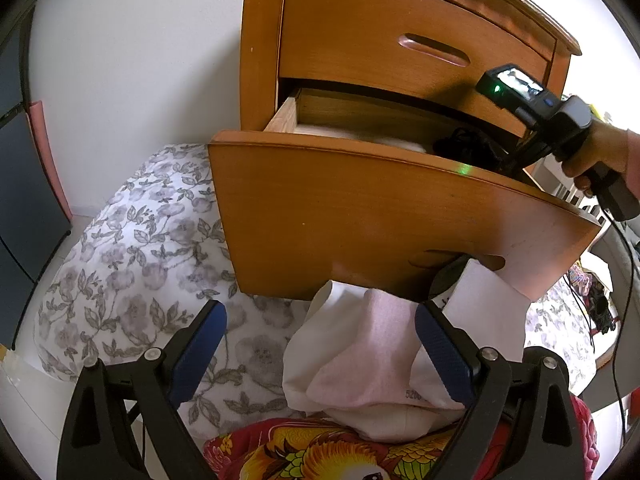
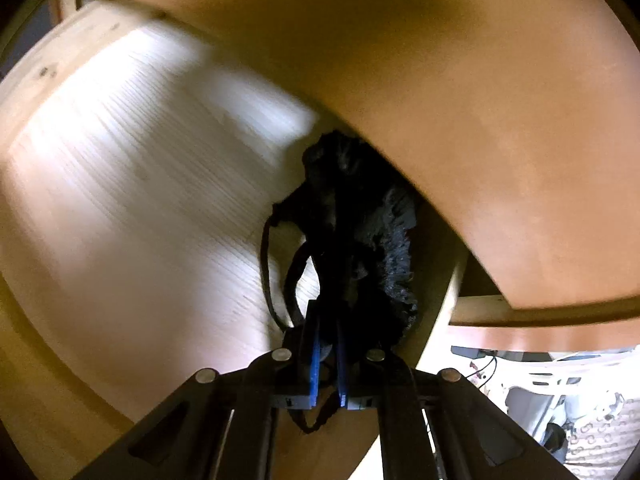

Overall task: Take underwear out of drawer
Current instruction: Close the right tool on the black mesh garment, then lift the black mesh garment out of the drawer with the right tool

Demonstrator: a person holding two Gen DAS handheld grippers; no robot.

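Note:
A wooden chest has its lower drawer (image 1: 360, 208) pulled out. Inside it lies black lacy underwear (image 2: 360, 220), near the drawer's right side wall. My right gripper (image 2: 328, 332) reaches down into the drawer and is shut on that black underwear, with straps hanging beside its blue pads. In the left wrist view the same garment shows as a dark bundle (image 1: 464, 148) under the right hand-held gripper body (image 1: 560, 128). My left gripper (image 1: 320, 356) hangs open below the drawer front, over pale pink and white garments (image 1: 360, 364) lying on the bed.
The drawer's pale wooden bottom (image 2: 140, 180) is bare left of the underwear. The closed upper drawer (image 1: 400, 32) overhangs it. A floral grey-white bedspread (image 1: 132, 260) and a red patterned cloth (image 1: 320, 456) lie below. Cables and clutter (image 1: 596, 300) sit at the right.

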